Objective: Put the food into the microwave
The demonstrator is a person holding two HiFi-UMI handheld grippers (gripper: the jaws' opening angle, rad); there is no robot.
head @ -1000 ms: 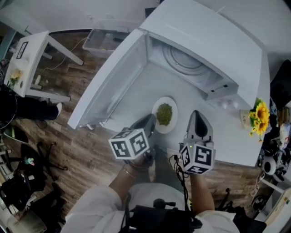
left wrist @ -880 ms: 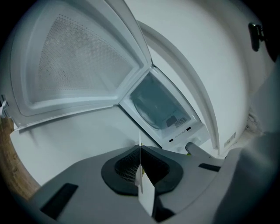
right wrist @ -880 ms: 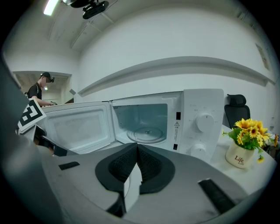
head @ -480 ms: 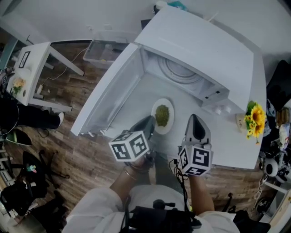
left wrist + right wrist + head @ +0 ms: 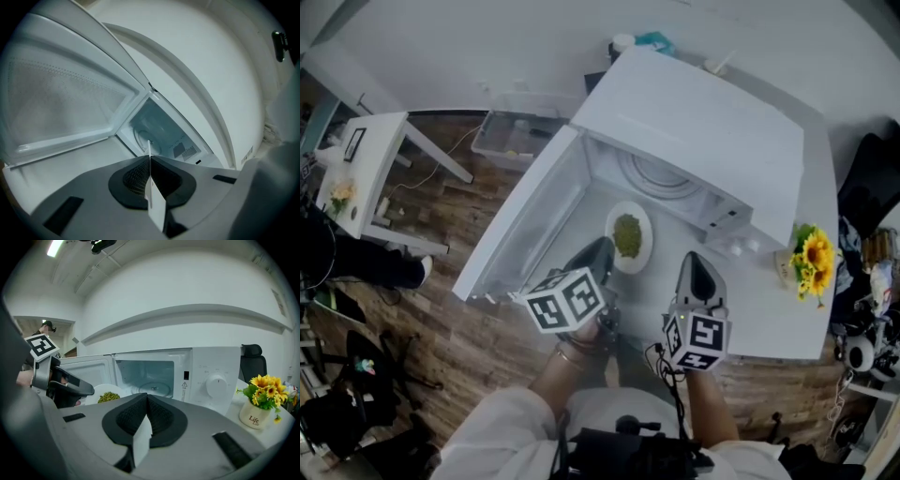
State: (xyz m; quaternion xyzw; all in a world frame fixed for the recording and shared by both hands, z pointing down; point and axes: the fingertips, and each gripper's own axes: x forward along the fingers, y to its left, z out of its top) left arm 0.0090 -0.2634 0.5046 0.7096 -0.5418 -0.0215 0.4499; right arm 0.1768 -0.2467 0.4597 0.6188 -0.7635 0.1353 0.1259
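Observation:
A white plate [image 5: 628, 236] of green food [image 5: 626, 234] hangs in front of the open microwave [image 5: 703, 122], above the counter. My left gripper [image 5: 598, 251] is shut on the plate's near rim. In the left gripper view the rim shows only as a thin white edge between the closed pads of the left gripper [image 5: 150, 161]. The right gripper view shows the plate [image 5: 108, 394] beside the left gripper [image 5: 70, 386], level with the cavity and its glass turntable [image 5: 152, 389]. My right gripper [image 5: 694, 267] hovers to the plate's right, shut and empty.
The microwave door [image 5: 530, 220] swings wide open to the left. A pot of sunflowers [image 5: 811, 258] stands on the counter right of the microwave. On the floor beyond are a clear bin [image 5: 516, 131] and a small white table [image 5: 366, 150].
The left gripper has lifted the plate off the counter and carried it toward the microwave opening. The right gripper has barely moved.

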